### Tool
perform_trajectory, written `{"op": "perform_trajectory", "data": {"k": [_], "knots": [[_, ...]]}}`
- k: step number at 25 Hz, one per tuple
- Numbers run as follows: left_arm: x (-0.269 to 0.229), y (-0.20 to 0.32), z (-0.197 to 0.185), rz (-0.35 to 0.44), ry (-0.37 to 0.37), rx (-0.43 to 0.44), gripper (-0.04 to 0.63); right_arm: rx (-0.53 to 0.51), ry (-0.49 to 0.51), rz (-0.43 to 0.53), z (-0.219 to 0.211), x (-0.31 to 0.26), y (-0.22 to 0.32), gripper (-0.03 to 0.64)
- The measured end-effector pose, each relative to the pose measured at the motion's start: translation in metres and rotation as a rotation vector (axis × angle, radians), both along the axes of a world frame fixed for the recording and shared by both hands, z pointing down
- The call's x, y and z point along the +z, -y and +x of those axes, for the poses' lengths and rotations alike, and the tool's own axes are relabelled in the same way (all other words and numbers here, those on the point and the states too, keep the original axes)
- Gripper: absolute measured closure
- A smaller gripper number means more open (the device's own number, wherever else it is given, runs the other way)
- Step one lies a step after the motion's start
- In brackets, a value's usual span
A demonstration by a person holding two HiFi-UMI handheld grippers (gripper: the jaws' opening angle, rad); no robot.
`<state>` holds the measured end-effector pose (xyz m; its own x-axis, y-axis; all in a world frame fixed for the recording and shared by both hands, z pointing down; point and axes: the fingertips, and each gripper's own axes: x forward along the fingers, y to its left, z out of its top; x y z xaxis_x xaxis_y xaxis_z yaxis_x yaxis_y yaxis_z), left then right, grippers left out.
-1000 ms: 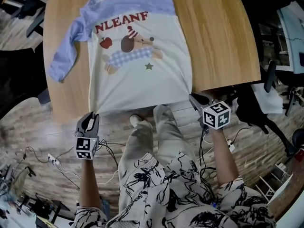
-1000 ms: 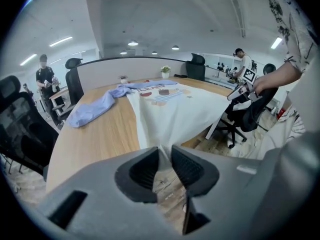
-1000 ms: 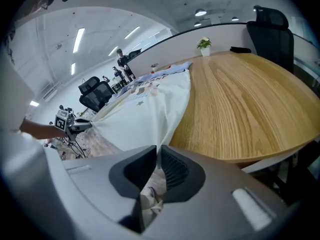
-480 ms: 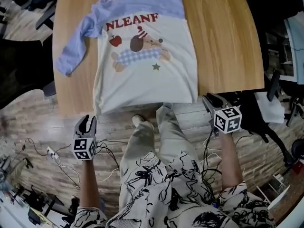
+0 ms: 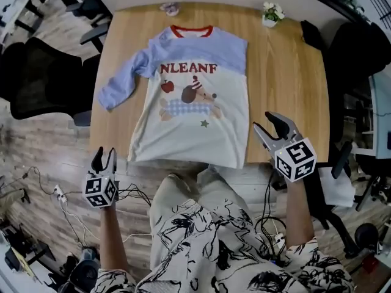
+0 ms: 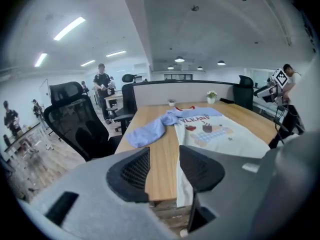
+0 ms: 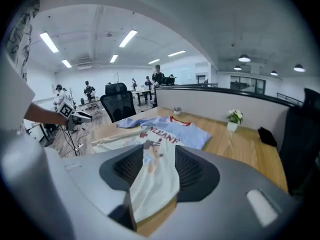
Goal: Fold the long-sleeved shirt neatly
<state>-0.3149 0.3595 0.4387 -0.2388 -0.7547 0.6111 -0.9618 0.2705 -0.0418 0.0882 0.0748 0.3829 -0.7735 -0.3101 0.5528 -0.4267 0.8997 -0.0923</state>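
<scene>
Your left gripper [image 5: 104, 154] and right gripper [image 5: 264, 121]: jaws have just been opening, now spread, nothing between either pair. Both are clear of the long-sleeved shirt [image 5: 201, 133], which lies flat, print up, on the wooden table [image 5: 287, 72], hem overhanging the near edge.

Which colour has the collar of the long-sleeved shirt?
Red. The collar shows best in the head view.

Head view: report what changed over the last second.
The left gripper and right gripper drew back from the hem corners of the shirt, their jaws just opening, nothing between them. The shirt stays flat on the table, one sleeve spread out.
</scene>
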Motion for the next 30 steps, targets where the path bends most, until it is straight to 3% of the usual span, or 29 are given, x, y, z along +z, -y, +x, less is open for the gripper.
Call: {"op": "perform_trajectory", "data": {"k": [8, 13, 20, 25, 30], "knots": [[-0.019, 0.034, -0.046, 0.074, -0.003, -0.137, 0.357, -0.274, 0.004, 0.153, -0.137, -0.057, 0.038, 0.373], [0.004, 0.052, -0.089, 0.073, -0.053, -0.208, 0.313, -0.416, -0.077, 0.224, -0.232, -0.066, 0.043, 0.359], [0.05, 0.082, -0.122, 0.042, -0.145, -0.226, 0.305, -0.637, -0.117, 0.201, -0.378, -0.055, 0.024, 0.351], [0.075, 0.098, -0.153, -0.005, -0.134, -0.205, 0.307, -0.786, -0.08, 0.192, -0.5, -0.025, -0.02, 0.357], [0.099, 0.113, -0.165, -0.036, -0.182, -0.185, 0.31, -0.911, -0.117, 0.116, -0.59, 0.031, -0.059, 0.348]]}}
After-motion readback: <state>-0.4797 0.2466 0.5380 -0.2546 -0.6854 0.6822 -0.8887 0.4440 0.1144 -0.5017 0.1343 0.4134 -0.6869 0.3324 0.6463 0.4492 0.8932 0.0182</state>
